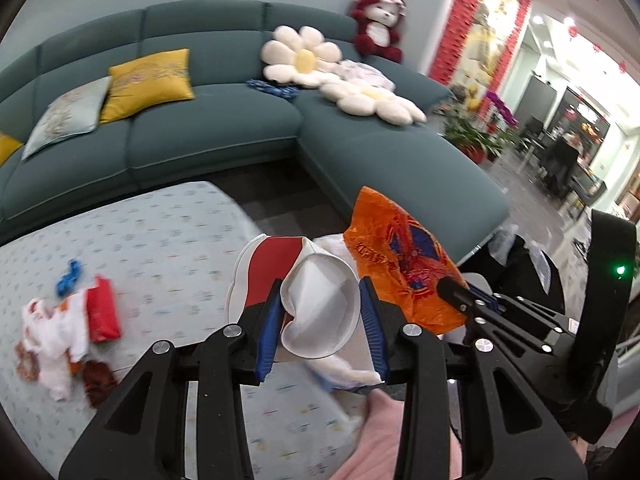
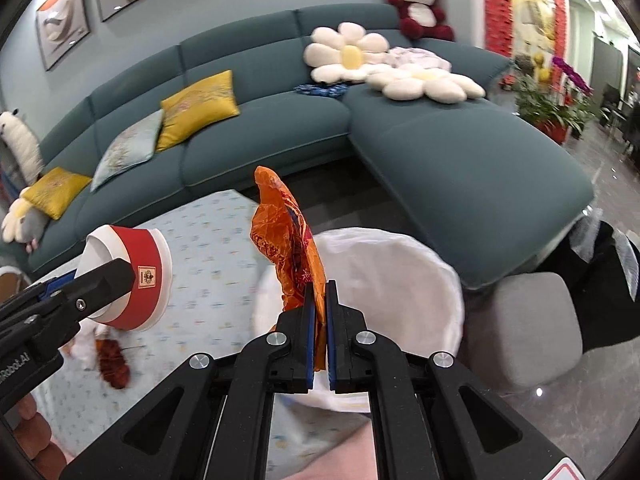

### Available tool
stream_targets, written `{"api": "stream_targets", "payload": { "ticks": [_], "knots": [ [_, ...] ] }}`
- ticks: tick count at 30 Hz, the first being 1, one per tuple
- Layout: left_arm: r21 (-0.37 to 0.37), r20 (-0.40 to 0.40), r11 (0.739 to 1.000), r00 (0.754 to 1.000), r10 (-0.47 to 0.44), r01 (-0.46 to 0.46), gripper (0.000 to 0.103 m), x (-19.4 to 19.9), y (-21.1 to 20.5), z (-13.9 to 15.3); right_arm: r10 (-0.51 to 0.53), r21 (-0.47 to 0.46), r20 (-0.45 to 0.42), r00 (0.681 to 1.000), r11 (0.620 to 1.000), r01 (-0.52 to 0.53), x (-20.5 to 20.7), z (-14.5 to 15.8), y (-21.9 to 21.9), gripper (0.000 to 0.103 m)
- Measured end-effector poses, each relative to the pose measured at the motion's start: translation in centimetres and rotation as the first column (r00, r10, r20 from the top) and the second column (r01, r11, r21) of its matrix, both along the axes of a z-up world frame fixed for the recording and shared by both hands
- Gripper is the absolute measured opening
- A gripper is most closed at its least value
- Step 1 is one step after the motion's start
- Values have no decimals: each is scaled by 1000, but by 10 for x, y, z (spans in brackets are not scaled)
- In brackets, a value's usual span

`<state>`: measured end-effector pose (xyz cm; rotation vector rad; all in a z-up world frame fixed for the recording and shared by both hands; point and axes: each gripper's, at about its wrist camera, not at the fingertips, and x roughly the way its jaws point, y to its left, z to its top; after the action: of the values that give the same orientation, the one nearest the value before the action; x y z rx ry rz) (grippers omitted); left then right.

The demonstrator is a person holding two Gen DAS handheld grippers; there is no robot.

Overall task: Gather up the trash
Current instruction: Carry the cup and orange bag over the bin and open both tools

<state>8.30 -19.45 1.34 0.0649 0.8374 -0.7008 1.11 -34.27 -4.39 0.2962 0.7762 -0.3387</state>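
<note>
Left wrist view: paper cup (image 1: 320,304) squeezed between left hand-held gripper (image 1: 322,320) fingers.

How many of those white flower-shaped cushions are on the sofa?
3. One flower cushion leans upright against the backrest in the sofa's corner, a second lies flat on the chaise seat beside it, and a third sits at the sofa's far left end, partly hidden. Others may be out of view.

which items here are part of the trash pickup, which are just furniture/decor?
Job:
left tongs shut on paper cup
right tongs shut on orange wrapper
white-lined bin
litter pile on table

Lying about:
sofa
yellow cushion
flower pillows
plush toy
</note>
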Motion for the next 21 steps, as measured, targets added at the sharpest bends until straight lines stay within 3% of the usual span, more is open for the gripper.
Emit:
{"api": "stream_targets", "payload": {
  "ticks": [11, 15, 17, 19, 21],
  "knots": [
    [-7, -67, 997, 994, -81, 81, 37, 10, -58, -22, -86, 38, -32, 996, 995, 87, -4, -23, -46, 4],
    [-10, -111, 999, 993, -50, 50, 52, 21, -62, -30, -97, 67, -40, 994, 993, 100, 3, -30, -53, 13],
    [-18, -123, 999, 992, -35, 33, 54, 25, -59, -32, -101, 70, -43, 994, 992, 104, 4, -32, -52, 21],
    [-23, -134, 1000, 991, -15, 13, 60, 29, -54, -32, -109, 65, -37, 993, 992, 111, 3, -31, -51, 39],
    [-30, -131, 1000, 991, 4, -8, 61, 31, -45, -30, -108, 54, -27, 994, 993, 110, 2, -27, -47, 43]
  ]
}}
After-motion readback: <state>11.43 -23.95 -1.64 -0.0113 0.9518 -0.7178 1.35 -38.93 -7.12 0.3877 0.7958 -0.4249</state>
